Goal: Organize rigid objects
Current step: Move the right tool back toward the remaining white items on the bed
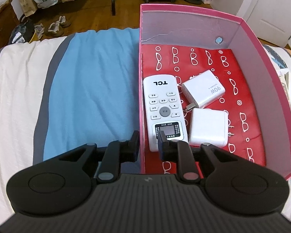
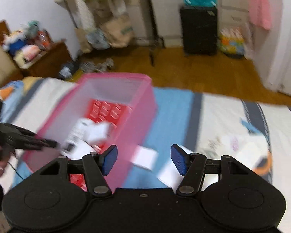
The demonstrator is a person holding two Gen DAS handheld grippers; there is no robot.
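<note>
We see left gripper (image 1: 148, 142) jaws straddling pink box (image 1: 269, 81) wall, slightly parted; TCL remote (image 1: 164, 108) inside. Right gripper (image 2: 144, 158) jaws open, empty.

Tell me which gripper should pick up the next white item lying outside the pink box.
Right. The right gripper is open and empty, with two white items on the blue blanket just ahead. The left gripper straddles the pink box wall beside the remote.

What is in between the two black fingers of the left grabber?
The pink box's side wall runs between the left gripper fingers, one outside, one over the white remote; left wrist view.
</note>
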